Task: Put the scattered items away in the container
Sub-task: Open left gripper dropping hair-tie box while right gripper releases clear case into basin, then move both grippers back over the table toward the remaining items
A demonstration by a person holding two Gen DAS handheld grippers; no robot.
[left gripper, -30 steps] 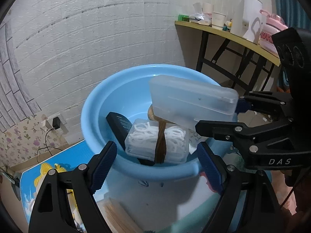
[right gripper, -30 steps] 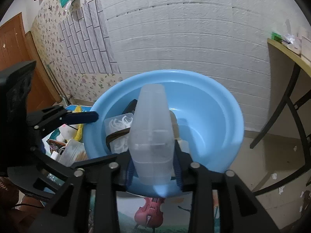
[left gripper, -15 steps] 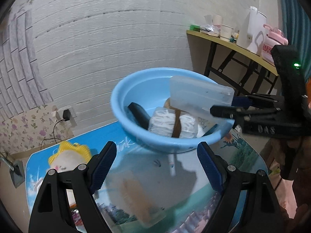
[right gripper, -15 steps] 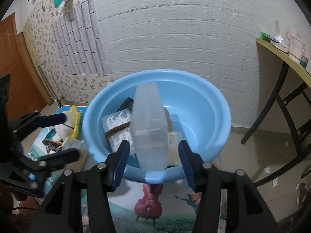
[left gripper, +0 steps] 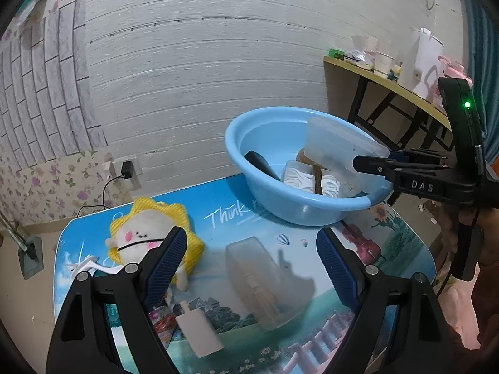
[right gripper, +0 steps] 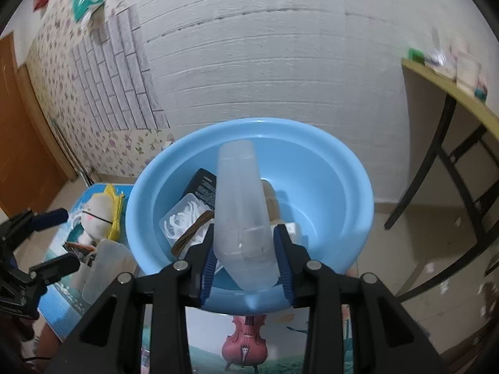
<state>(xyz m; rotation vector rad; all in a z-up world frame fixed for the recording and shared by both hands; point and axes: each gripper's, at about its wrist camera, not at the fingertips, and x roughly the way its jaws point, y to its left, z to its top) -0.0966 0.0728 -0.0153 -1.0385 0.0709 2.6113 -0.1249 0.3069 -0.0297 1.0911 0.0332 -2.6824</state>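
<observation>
A light blue basin (left gripper: 299, 205) (right gripper: 336, 187) stands at the far right of the table. In it lie a clear box of white floss picks with a brown band (left gripper: 308, 180) (right gripper: 184, 221) and a black case (left gripper: 260, 162) (right gripper: 204, 187). A frosted plastic box (right gripper: 241, 218) (left gripper: 336, 146) leans over the basin's near rim, between the pads of my right gripper (right gripper: 246, 258); the pads stand close beside it. My left gripper (left gripper: 251, 258) is open and empty above the table, over a frosted plastic box with wooden sticks (left gripper: 265, 280).
A yellow and white plush toy (left gripper: 149, 237) lies at the table's left. A white card (left gripper: 199, 330) and a red wrapper (left gripper: 162, 321) lie near the front. A side table (left gripper: 405, 93) with cups and a kettle stands at the right.
My left gripper has pulled back and up from the basin, so more of the table shows. My right gripper opened around the frosted box, then its pads came closer to it again.
</observation>
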